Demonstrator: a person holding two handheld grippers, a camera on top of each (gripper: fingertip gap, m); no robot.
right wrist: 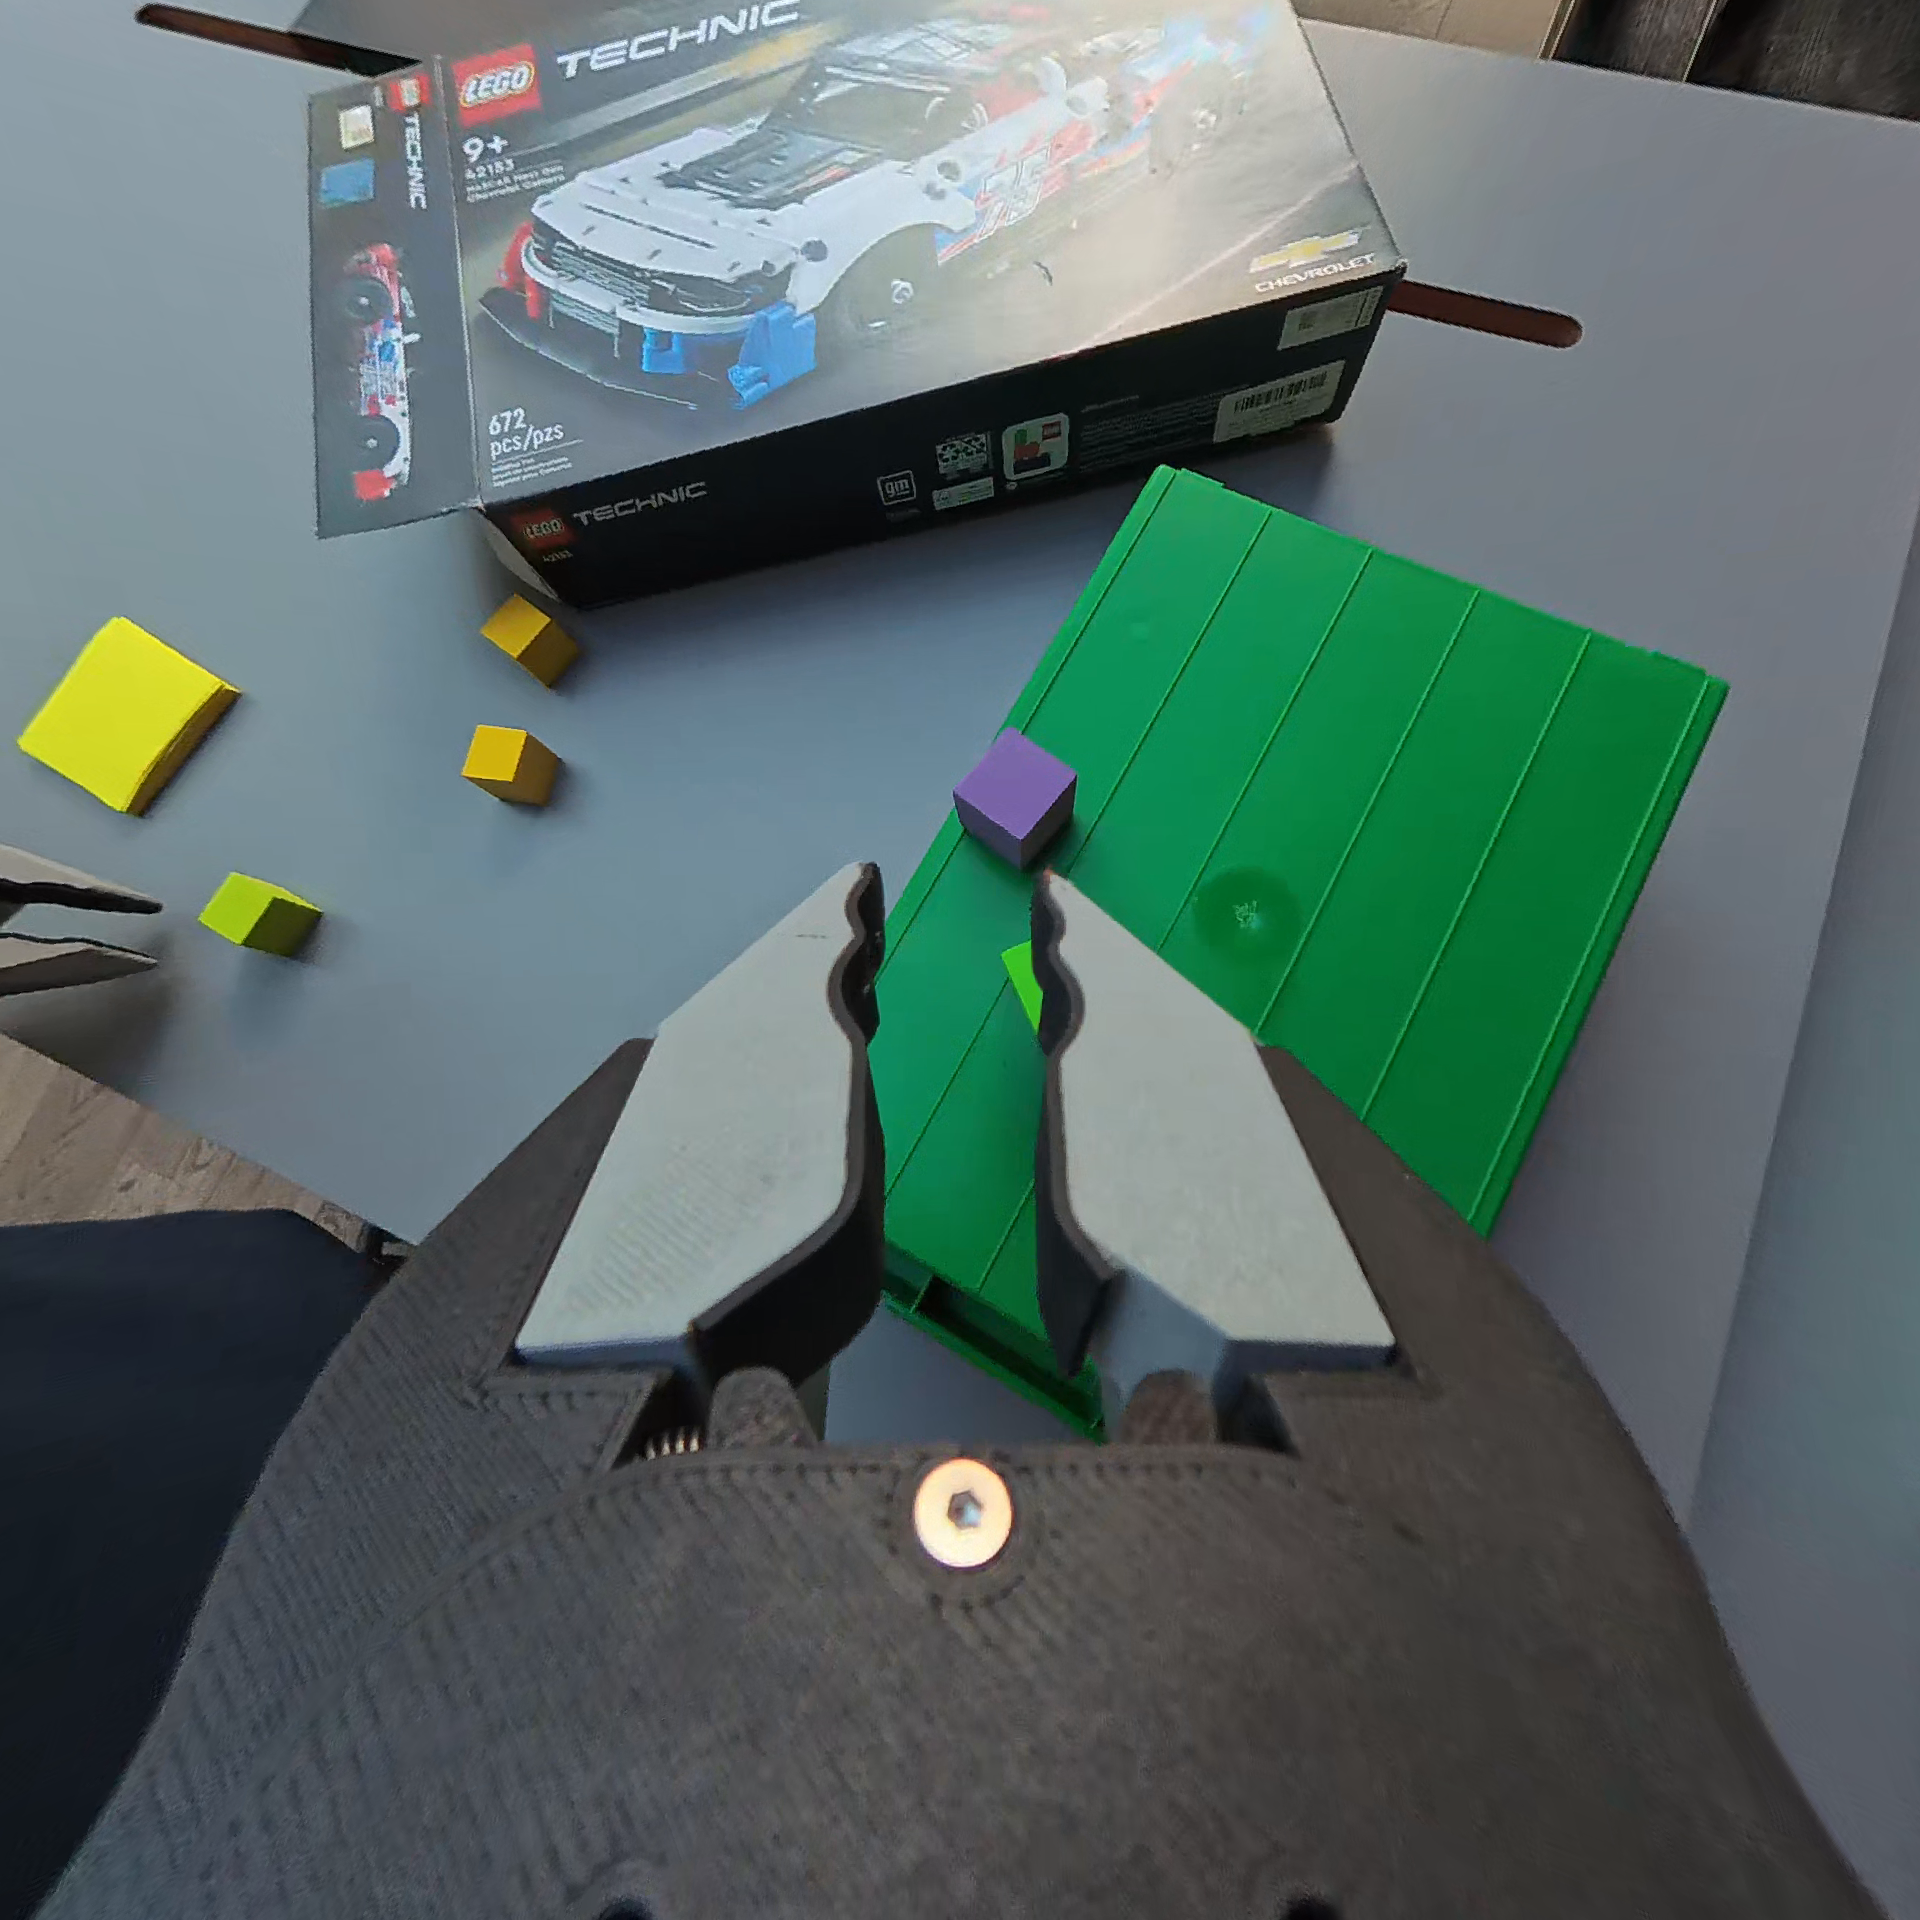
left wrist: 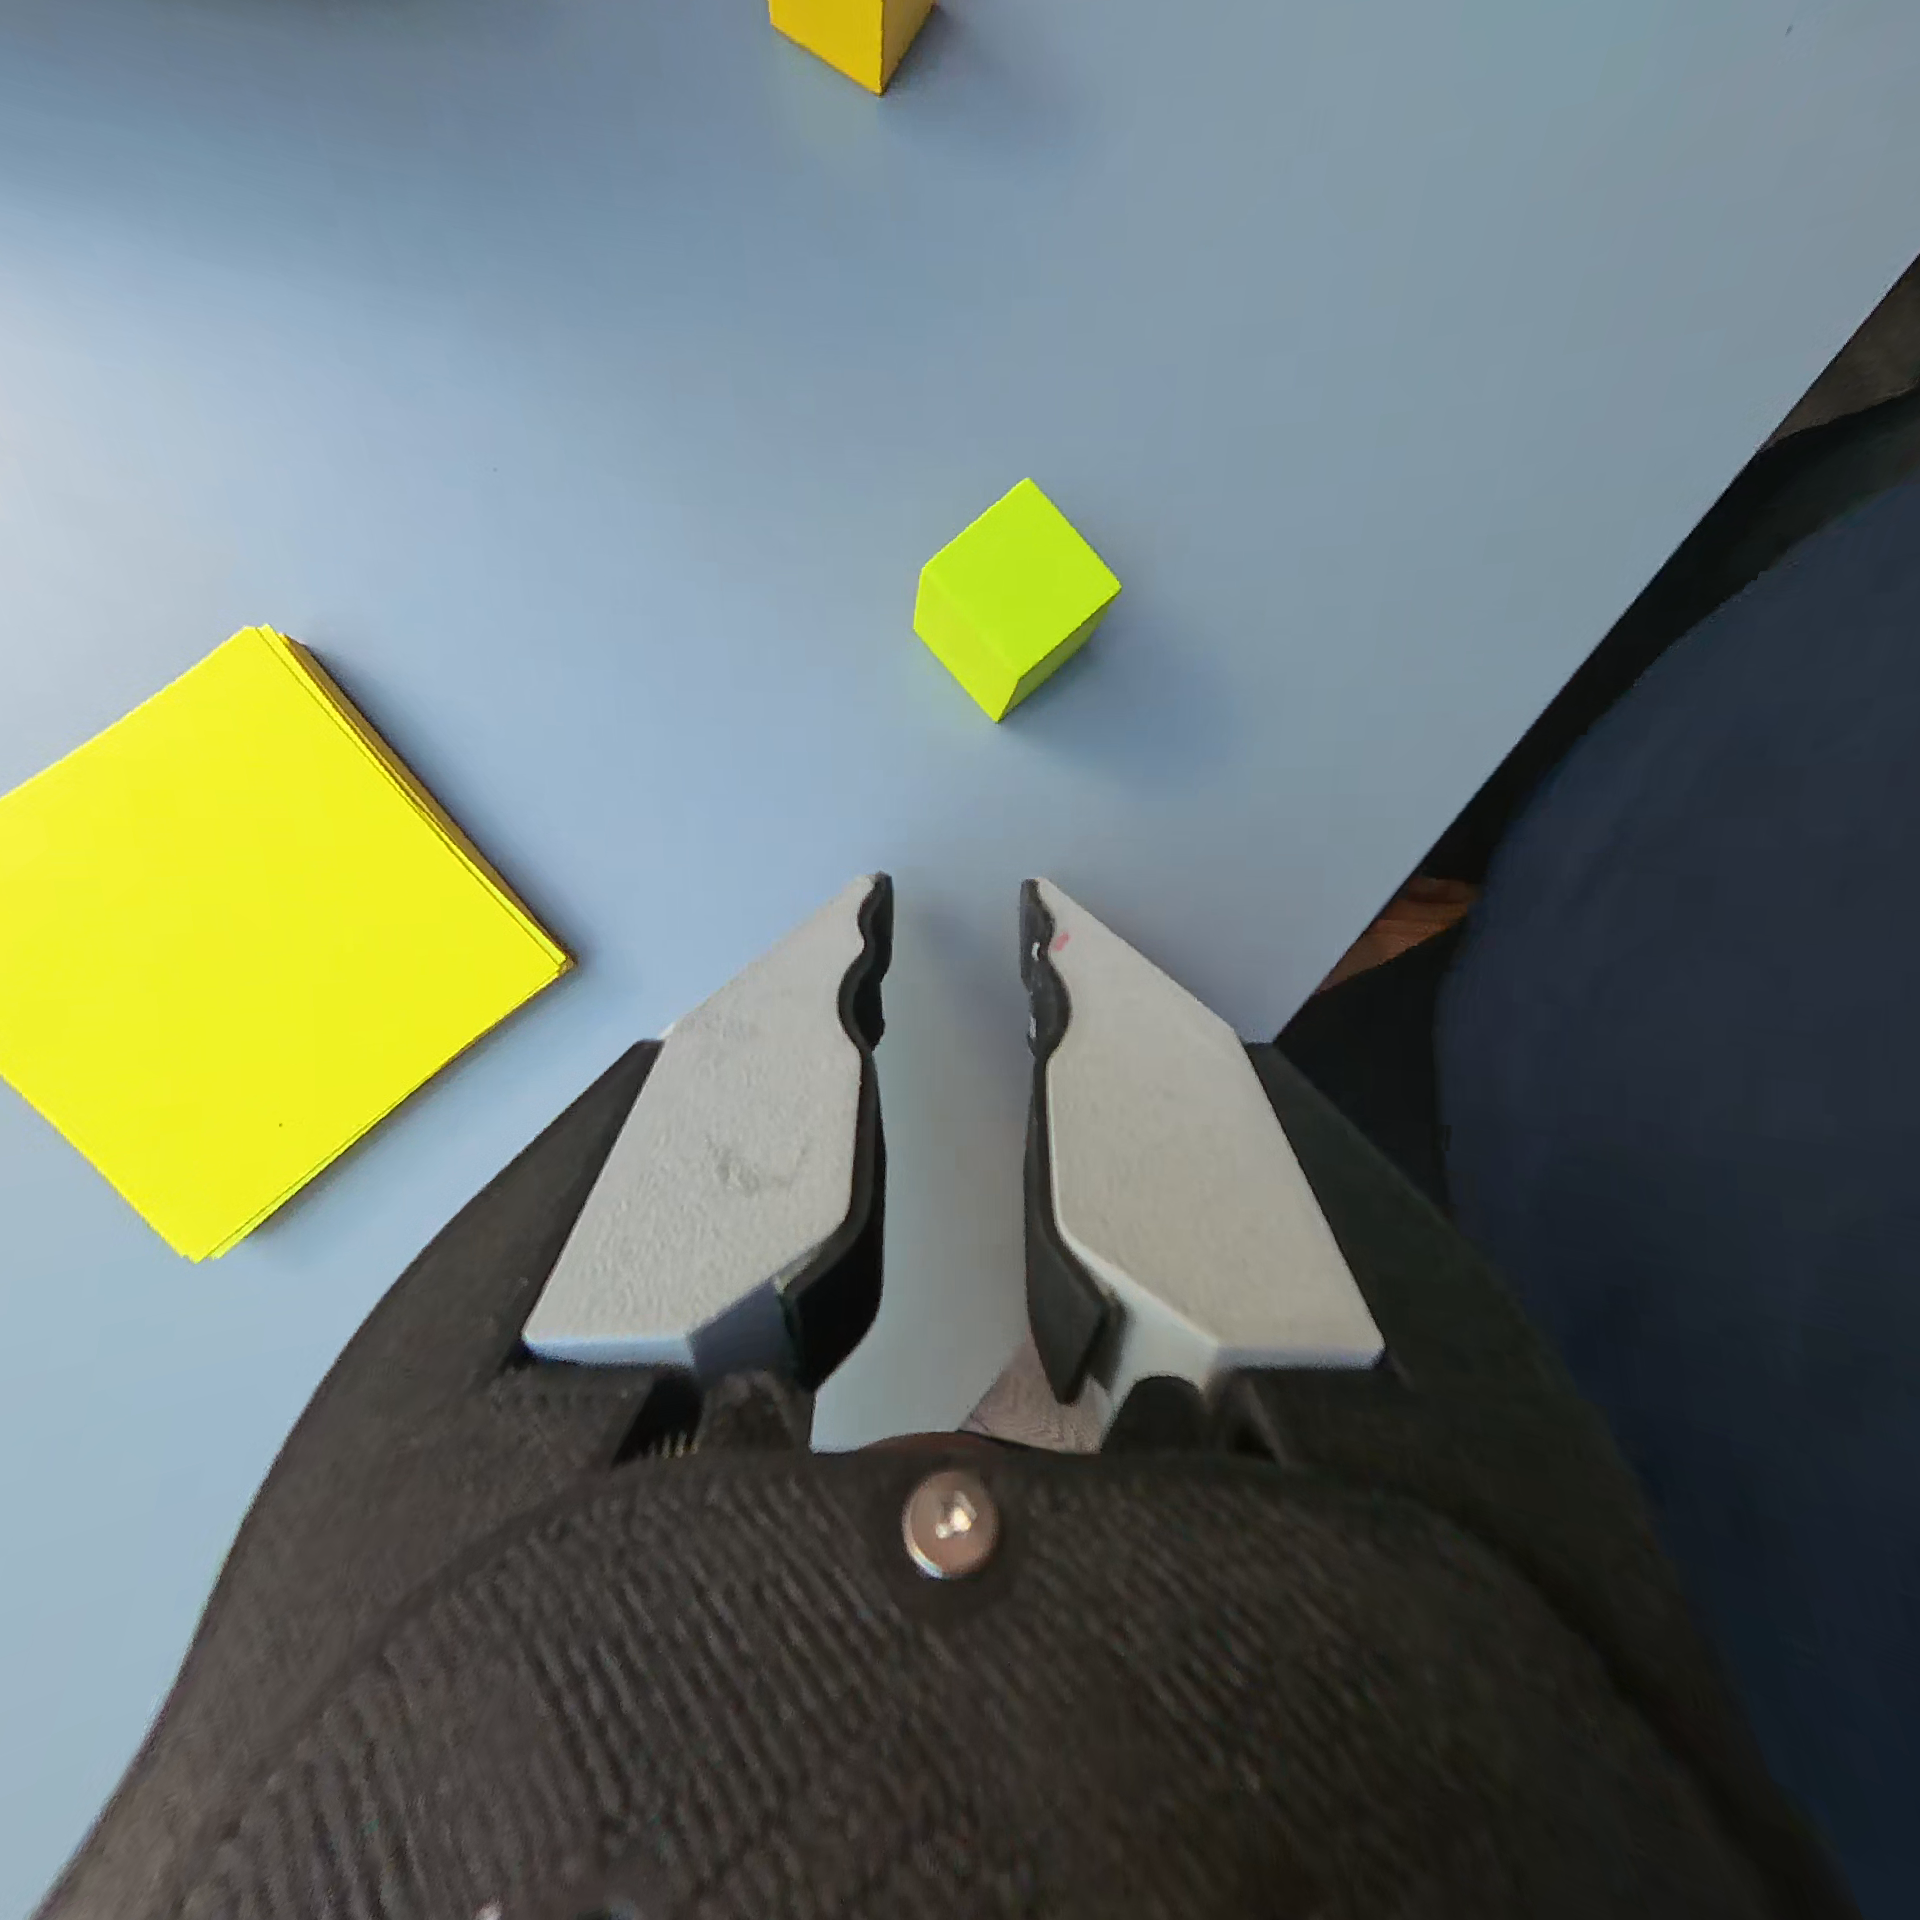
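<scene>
Blue-grey tabletop (left wrist: 1247, 312), wood floor (right wrist: 94, 1143) beyond edge. My left gripper (left wrist: 956, 904) spread, bare, short of lime-green cube (left wrist: 1013, 597). My right gripper (right wrist: 956, 899) spread over ribbed green plastic board (right wrist: 1403, 831), near purple cube (right wrist: 1013, 795).

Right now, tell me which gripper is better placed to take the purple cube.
Right gripper: its open fingertips hover just short of the purple cube on the green board. Left gripper faces the lime cube.
</scene>
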